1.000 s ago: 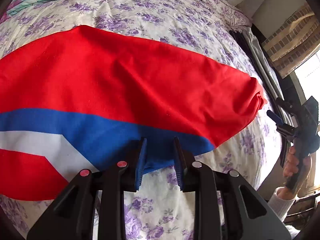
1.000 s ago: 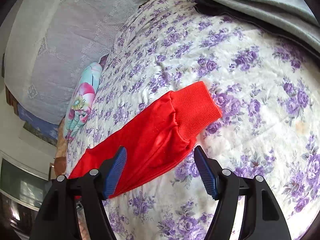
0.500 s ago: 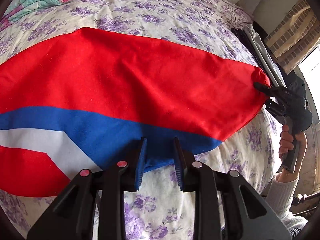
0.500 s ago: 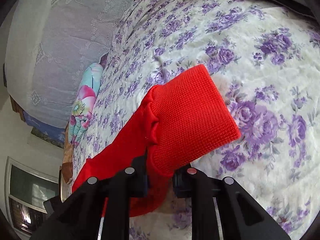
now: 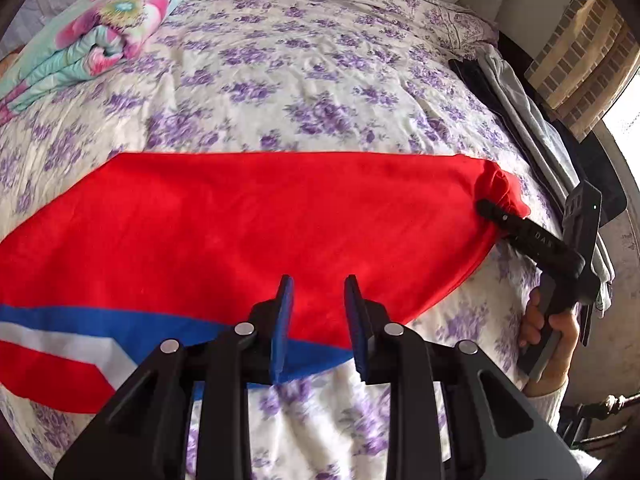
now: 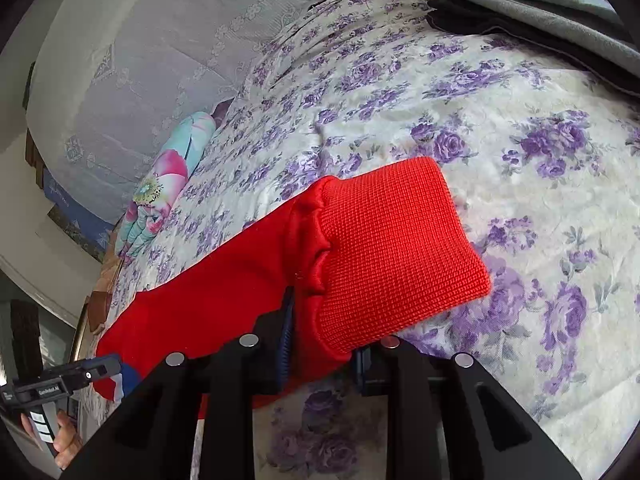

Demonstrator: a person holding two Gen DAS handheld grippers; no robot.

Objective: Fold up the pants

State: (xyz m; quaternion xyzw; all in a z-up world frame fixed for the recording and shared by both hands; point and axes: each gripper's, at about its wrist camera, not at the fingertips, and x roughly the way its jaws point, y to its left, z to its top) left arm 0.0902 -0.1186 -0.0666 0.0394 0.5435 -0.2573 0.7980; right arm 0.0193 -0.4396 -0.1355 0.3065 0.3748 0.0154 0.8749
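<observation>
Red pants with a blue and white stripe lie stretched across the flowered bed. My left gripper is shut on the pants' near edge at the blue stripe. My right gripper is shut on the pants' leg end, just behind the red ribbed cuff, which sticks out past the fingers. In the left wrist view the right gripper shows at the far right end of the pants, held by a hand. The pants run off to the left in the right wrist view.
A folded floral blanket lies at the bed's far left corner. Grey and dark clothes lie along the bed's right side, also in the right wrist view. A lace curtain hangs behind the bed.
My right gripper closed on the cuff end of the pants and lifted it. The pants are pulled straighter and flatter. My left gripper has kept its hold on the edge.
</observation>
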